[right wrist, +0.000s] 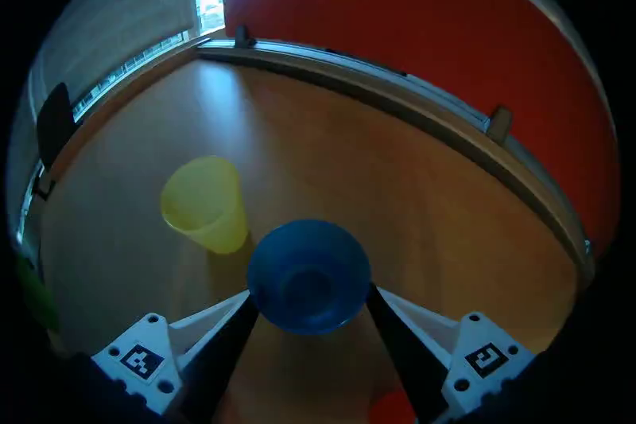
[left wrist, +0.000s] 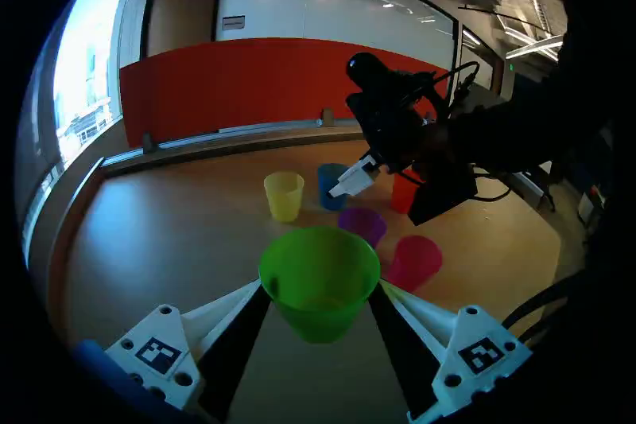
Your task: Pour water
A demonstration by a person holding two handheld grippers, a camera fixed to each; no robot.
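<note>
In the left gripper view, the left hand-held gripper [left wrist: 319, 287] is clamped on a green cup [left wrist: 319, 277]. Its two white fingers [left wrist: 230, 309] press on the cup's opposite sides, at the near edge of the wooden counter [left wrist: 159, 225]. The cup stands upright with its mouth open to the camera; whether there is water in it cannot be told.

Just behind it, towards the middle of the counter, are a purple cup [left wrist: 362, 225] and, beside that, a pink cup [left wrist: 415, 261]. Farther in stand a yellow cup [left wrist: 284, 195], a blue cup [left wrist: 327, 185] and a red cup [left wrist: 404, 192] in a loose row. The right hand-held gripper [left wrist: 354, 179], held out from a dark sleeve [left wrist: 509, 134], reaches down to the blue cup.

In the right gripper view, the right hand-held gripper [right wrist: 310, 293] grips that blue cup [right wrist: 308, 275], one finger against each side. The yellow cup [right wrist: 205, 203] stands just beside it, apart. The counter's far edge runs under a red wall [left wrist: 238, 82].
</note>
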